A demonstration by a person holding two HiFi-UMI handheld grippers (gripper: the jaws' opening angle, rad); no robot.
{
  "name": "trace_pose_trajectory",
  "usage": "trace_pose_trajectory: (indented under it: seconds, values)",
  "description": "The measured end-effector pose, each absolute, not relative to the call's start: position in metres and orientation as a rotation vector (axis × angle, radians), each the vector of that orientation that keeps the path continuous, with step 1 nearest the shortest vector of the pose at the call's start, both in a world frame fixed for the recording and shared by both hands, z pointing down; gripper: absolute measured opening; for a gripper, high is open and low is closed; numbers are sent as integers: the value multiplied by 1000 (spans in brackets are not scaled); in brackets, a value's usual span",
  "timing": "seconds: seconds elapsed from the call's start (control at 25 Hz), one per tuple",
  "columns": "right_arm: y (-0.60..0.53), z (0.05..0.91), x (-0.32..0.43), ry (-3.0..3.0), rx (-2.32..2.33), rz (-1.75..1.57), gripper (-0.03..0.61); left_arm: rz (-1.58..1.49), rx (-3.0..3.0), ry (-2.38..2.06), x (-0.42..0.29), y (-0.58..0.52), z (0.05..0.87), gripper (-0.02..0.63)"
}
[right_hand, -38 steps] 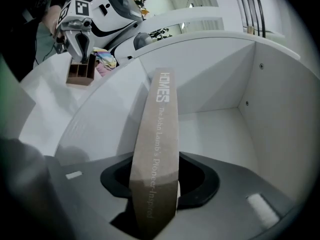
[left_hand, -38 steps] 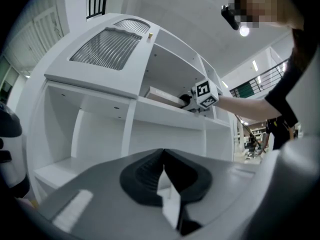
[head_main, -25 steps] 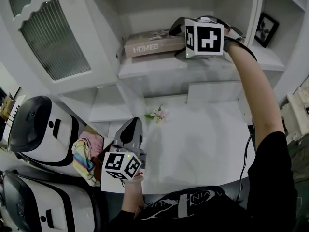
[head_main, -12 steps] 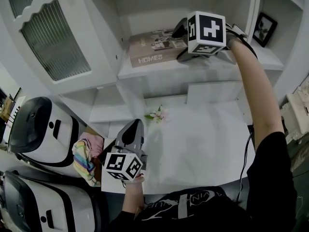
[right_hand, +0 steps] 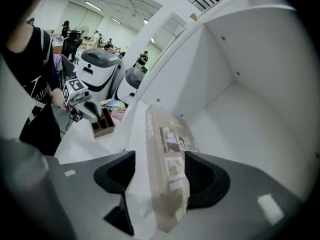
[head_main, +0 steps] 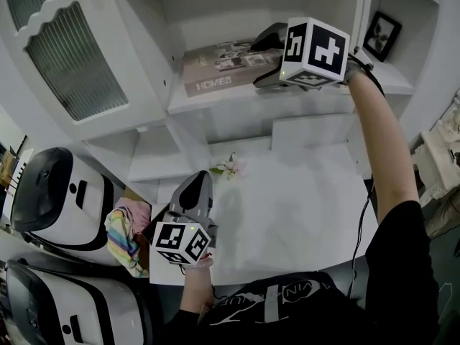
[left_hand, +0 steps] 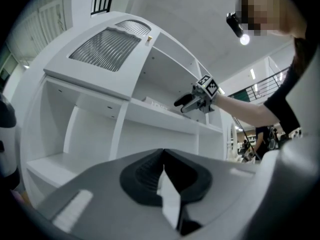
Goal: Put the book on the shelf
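Note:
A beige book [head_main: 215,67] with "HOMES" on its spine lies flat on the white shelf [head_main: 237,100], inside the upper cabinet bay. My right gripper [head_main: 264,57] reaches in at the book's right end. In the right gripper view the book [right_hand: 167,159] runs between the spread jaws of the right gripper [right_hand: 160,170], with a gap on the spine side, so it is open. My left gripper [head_main: 192,187] rests low over the table's near edge, shut and holding nothing; its closed jaws [left_hand: 164,156] point at the cabinet.
A ribbed-glass cabinet door [head_main: 72,56] stands open at left. A framed picture [head_main: 379,36] sits in the right bay. A flower sprig [head_main: 228,169] lies on the white table [head_main: 302,214]. Two white-and-black machines [head_main: 50,192], a colourful cloth [head_main: 126,228] and a brown box [right_hand: 102,125] are at left.
The right gripper has risen and tilted a little at the book's end, and its jaws now stand apart from the spine. The book stays flat on the shelf. The left gripper has not moved.

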State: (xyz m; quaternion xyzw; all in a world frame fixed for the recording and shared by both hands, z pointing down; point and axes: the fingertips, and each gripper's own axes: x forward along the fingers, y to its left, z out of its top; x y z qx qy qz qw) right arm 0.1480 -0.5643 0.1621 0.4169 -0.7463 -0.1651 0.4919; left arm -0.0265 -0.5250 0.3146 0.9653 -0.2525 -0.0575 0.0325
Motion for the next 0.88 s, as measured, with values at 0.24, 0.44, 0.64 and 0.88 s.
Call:
trace_pose_trajectory:
  seconds: [0.24,0.44,0.64,0.88]
  values:
    - [-546,153,139,-1857,1152,-487,159,-175,2993,-754,-25,-516,310,0]
    - [-524,161,124,-1960,1291,-501,16,-148,2992,-775,-29,-515,315,0]
    - [-502,177,113,-2045,1376,-516,5,-124,2990,-798,-33,-515,319,0]
    - [-478,191,125,-2122,1590,-481,5,-95,2991,-846,-40,-518,324,0]
